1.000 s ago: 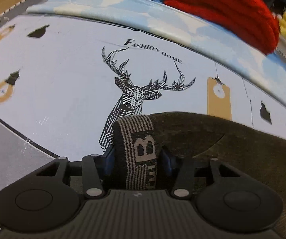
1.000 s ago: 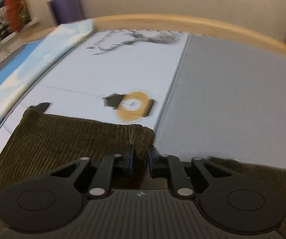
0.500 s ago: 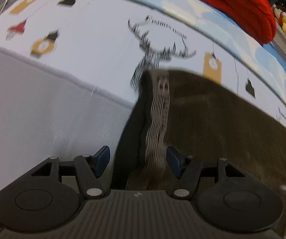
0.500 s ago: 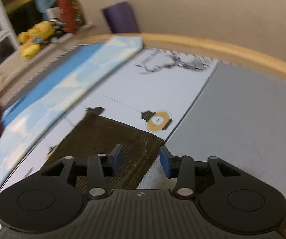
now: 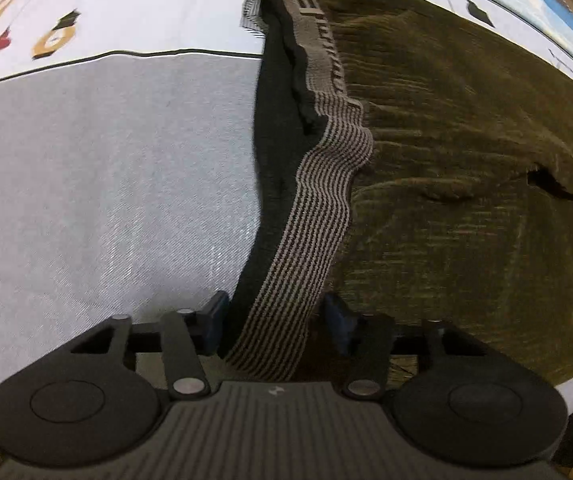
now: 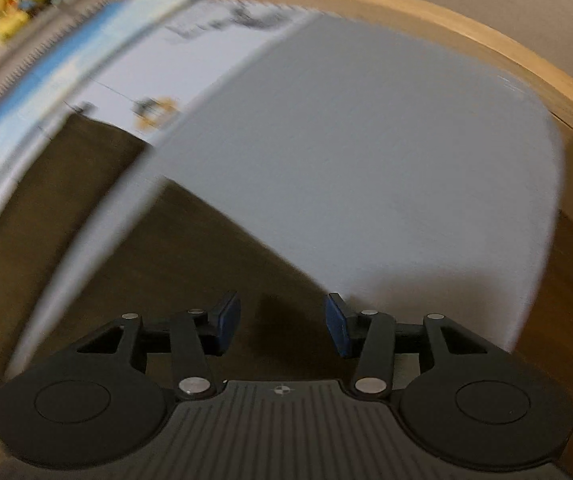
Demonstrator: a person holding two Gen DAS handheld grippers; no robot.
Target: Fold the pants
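Left wrist view: your left gripper (image 5: pixel 274 322) has its fingers (image 5: pixel 216 316) spread wide, gripping nothing. The pants (image 5: pixel 466 160) lie flat on the bed sheet (image 5: pixel 106 168); their striped waistband (image 5: pixel 310 216) runs lengthwise from betw. the fingers away toward the deer print. Right wrist view, blurred: your right gripper (image 6: pixel 283 324), fingers wide apart, hovers over the pants (image 6: pixel 134 248); their far edge is hard to make out.

Olive-brown corduroy pants (image 5: pixel 458 160) are lying folded on the bed, overhanging its near edge; the striped grey waistband (image 5: pixel 310 216), lettered "B", is rippling along their left side.
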